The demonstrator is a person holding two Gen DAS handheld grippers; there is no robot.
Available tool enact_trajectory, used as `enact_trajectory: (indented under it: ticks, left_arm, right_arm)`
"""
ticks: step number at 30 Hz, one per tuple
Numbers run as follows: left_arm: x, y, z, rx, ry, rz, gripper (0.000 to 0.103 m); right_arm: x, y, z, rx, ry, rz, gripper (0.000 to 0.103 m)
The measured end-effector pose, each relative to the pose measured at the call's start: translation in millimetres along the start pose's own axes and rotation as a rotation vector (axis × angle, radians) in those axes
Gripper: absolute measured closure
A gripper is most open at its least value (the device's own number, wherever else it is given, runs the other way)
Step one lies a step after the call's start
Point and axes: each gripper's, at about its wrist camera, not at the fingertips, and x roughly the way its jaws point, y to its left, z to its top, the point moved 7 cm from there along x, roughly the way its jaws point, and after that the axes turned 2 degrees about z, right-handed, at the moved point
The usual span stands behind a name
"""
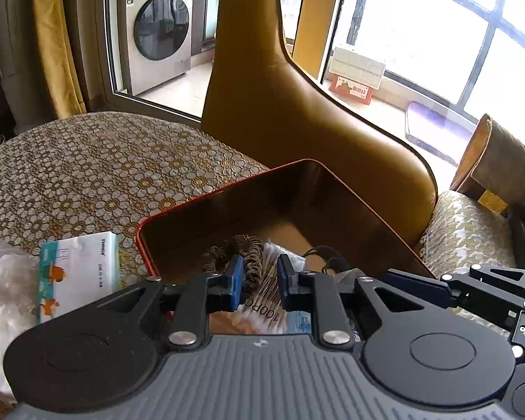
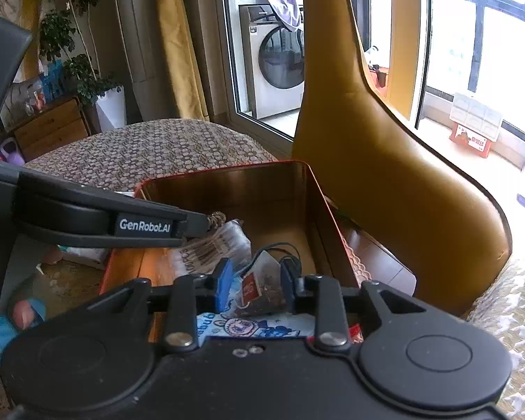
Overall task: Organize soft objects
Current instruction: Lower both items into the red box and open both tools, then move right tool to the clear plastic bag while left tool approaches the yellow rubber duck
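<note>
A red tin box point(image 1: 227, 196) with a golden inside stands open on the table. My left gripper point(image 1: 260, 274) hangs over it. One strand of a brown scrunchie point(image 1: 253, 266) sits between its blue pads, against the left pad and clear of the right one. A cotton swab packet point(image 1: 262, 302) lies beneath. In the right wrist view my right gripper point(image 2: 255, 281) is open over the same box point(image 2: 227, 178), with a pyramid tea bag point(image 2: 262, 288) loose between its pads. The left gripper point(image 2: 206, 224) reaches in from the left with the scrunchie point(image 2: 217, 217) at its tip.
A tissue pack point(image 1: 77, 273) and a clear plastic bag point(image 1: 3, 280) lie left of the box on the patterned tablecloth point(image 1: 87, 168). A tan leather chair back point(image 1: 280, 105) rises right behind the box. A thin black cord point(image 2: 283, 248) lies inside. Toes in blue slippers point(image 2: 21, 315) show below.
</note>
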Motion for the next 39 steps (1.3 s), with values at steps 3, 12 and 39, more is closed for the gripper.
enact_trajectory:
  ticks: [3, 12, 39]
  left_arm:
    - [-14.6, 0.4, -1.1, 0.003, -0.017, 0.002, 0.083]
    - [-77.7, 6.4, -11.4, 0.014, -0.079, -0.003, 0.083]
    - [-260.2, 79.7, -101.3, -0.033, -0.252, 0.097, 0.033]
  right_arm:
    - [-9.9, 2.8, 1.9, 0.005, -0.007, 0.008, 0.070]
    - [-59.6, 21.6, 4.5, 0.000, -0.051, 0.047, 0.063]
    - [-155.9, 150.4, -16.4, -0.029, -0.165, 0.192, 0.050]
